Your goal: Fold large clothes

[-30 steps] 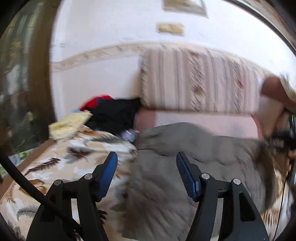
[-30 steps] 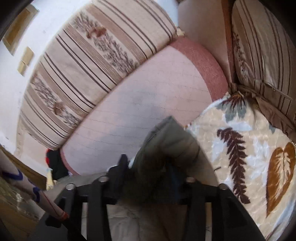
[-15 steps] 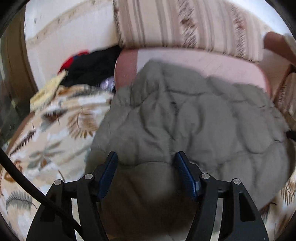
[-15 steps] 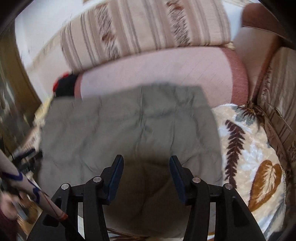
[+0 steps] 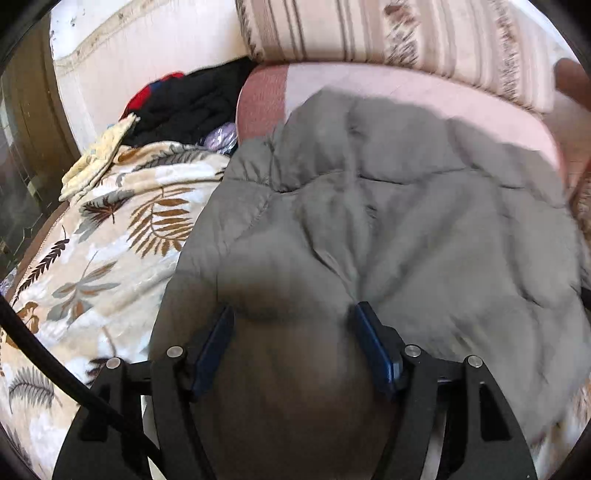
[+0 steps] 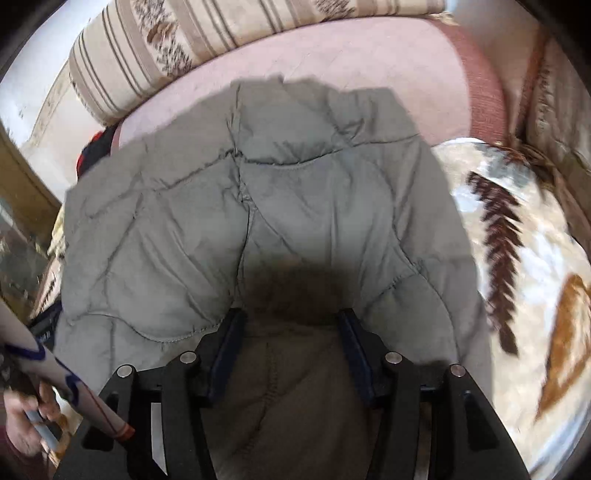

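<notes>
A large grey quilted jacket point(image 5: 388, 221) lies spread on the leaf-print blanket point(image 5: 110, 240) and partly over the pink cushion. It also fills the right wrist view point(image 6: 277, 206). My left gripper point(image 5: 293, 314) is open, its blue pads standing wide apart, low over the jacket's near part. My right gripper point(image 6: 291, 317) is open too, low over the jacket's near edge, with fabric bulging between its fingers but not pinched.
A pink cushion point(image 5: 369, 85) and a striped bolster point(image 5: 406, 33) lie behind the jacket. A pile of black and red clothes point(image 5: 188, 99) and a yellow cloth point(image 5: 99, 155) sit at the far left. A person's hand point(image 6: 22, 424) shows at lower left of the right wrist view.
The right gripper let go of the jacket and opened. The jacket dropped and now lies spread flat. Both grippers came down close over it.
</notes>
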Available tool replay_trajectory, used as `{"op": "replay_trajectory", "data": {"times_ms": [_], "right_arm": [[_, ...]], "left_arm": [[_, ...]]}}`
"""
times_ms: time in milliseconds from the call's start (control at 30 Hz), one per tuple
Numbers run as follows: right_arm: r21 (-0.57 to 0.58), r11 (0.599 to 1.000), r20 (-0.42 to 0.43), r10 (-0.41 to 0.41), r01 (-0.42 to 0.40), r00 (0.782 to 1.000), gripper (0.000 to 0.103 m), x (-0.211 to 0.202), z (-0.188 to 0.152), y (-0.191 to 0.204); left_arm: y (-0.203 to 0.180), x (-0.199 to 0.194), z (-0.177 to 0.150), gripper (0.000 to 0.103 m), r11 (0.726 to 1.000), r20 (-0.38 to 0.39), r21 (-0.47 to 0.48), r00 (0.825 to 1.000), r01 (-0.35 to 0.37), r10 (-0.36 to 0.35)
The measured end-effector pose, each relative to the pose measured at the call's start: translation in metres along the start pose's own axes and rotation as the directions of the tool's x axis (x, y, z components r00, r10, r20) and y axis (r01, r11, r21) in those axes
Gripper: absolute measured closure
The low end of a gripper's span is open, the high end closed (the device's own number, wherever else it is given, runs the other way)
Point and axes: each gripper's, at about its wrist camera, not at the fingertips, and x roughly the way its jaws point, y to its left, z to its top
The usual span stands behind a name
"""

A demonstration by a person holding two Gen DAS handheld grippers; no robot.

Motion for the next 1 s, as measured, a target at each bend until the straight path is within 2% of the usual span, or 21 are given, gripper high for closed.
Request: {"op": "replay_trajectory", "data": {"times_ms": [100,233,333,433,533,667,800,900,1000], "right_arm": [[-0.001,1.000,0.072,0.011,-0.011,0.997,0.043,-0.039,-0.019,0.013],[0.031,0.996,0.145,0.074,-0.079,0.987,0.039,-0.080,-0.063,0.023],[0.061,0.990,0.162,0.113,-0.125,0.980,0.039,-0.093,-0.094,0.033],[0.028,0.990,0.141,0.132,-0.137,0.981,0.043,-0.095,-0.109,0.053],[-0.050,0.990,0.121,0.133,-0.128,0.984,0.046,-0.094,-0.107,0.082],[-0.157,0.981,0.106,0.128,-0.110,0.986,0.046,-0.082,-0.096,0.118],[-0.206,0.974,0.097,0.113,-0.091,0.989,0.046,-0.054,-0.082,0.144],[-0.227,0.974,0.091,0.044,-0.023,0.995,0.046,-0.026,-0.074,0.164],[-0.189,0.982,0.029,-0.010,0.015,1.000,0.045,0.006,-0.075,0.166]], "left_arm": [[-0.004,-0.040,-0.026,0.036,1.000,0.051,0.005,0.998,0.020,-0.020],[-0.010,-0.078,-0.060,0.036,0.998,0.077,-0.029,0.996,0.054,-0.052],[-0.017,-0.097,-0.075,0.036,0.997,0.087,-0.047,0.994,0.068,-0.063],[-0.021,-0.109,-0.076,0.036,0.998,0.130,-0.031,0.990,0.060,-0.056],[-0.012,-0.103,-0.070,0.036,0.999,0.151,-0.035,0.988,0.029,-0.024],[0.018,-0.079,-0.065,0.036,0.992,0.145,-0.124,0.989,0.007,0.011],[0.025,-0.045,-0.065,0.036,0.993,0.105,-0.105,0.992,-0.053,0.064],[0.026,-0.040,-0.065,0.036,0.993,0.107,-0.108,0.992,-0.050,0.061],[0.021,-0.033,-0.067,0.035,0.995,0.091,-0.073,0.993,-0.071,0.078]]}}
